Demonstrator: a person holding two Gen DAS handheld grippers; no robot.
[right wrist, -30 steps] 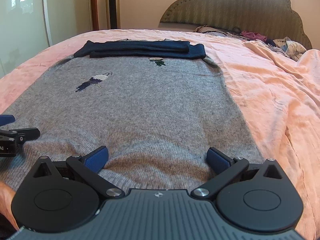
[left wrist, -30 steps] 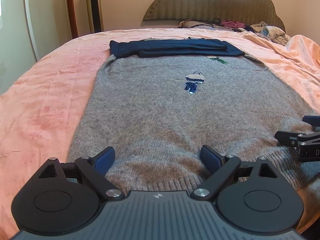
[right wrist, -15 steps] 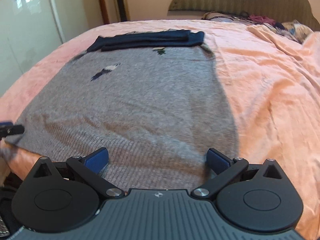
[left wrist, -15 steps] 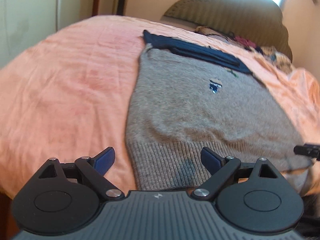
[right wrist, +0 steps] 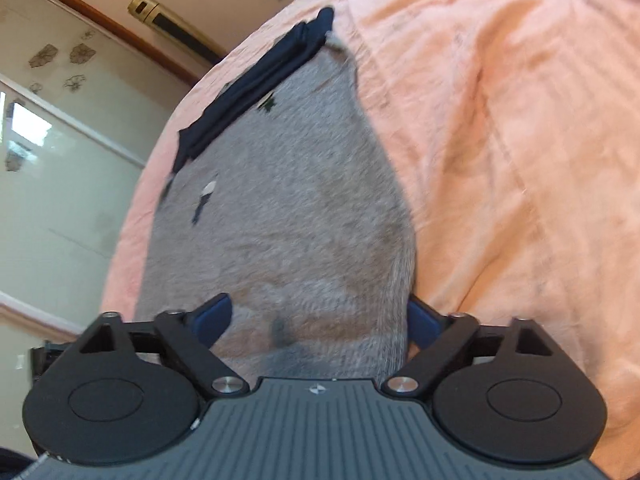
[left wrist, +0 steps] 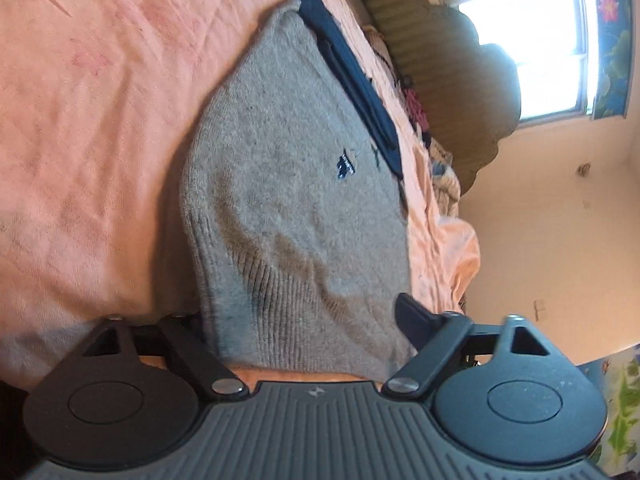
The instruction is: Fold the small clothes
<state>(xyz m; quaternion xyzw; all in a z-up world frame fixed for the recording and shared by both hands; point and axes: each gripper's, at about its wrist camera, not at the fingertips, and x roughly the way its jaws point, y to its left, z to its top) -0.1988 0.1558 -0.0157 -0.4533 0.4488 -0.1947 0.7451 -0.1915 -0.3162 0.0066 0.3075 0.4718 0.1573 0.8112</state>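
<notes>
Two hand-held grippers meet one garment at the near edge of the bed (left wrist: 80, 128), whose pink sheet fills most of both views. Largest on it is the grey sweater (left wrist: 288, 184), spread flat with its long axis running from the ribbed hem (left wrist: 304, 320) at the near edge away toward the headboard (left wrist: 452, 72). Across its far end, nearest the headboard, lies a folded navy garment (left wrist: 352, 76); whether that is a separate piece or part of the sweater cannot be told.

The sweater lies straight ahead of both tools, so neither is clearly the nearer. Both cameras are rolled sideways, the left one toward the sweater's left side and the right one toward its right side. The left hand-held gripper (left wrist: 304, 320) has its jaws wide apart and straddles the left hem corner: the knit fills the gap, one finger is hidden behind the cloth at the left, and the other shows at the right edge of the hem. The right hand-held gripper (right wrist: 316, 316) is likewise spread wide around the right hem corner, one blue pad lying over the grey knit and the other just beside the side seam. Neither is clamped yet.

Closing on both corners looks like the coming move, then carrying the hem along the long axis toward the navy end.
</notes>
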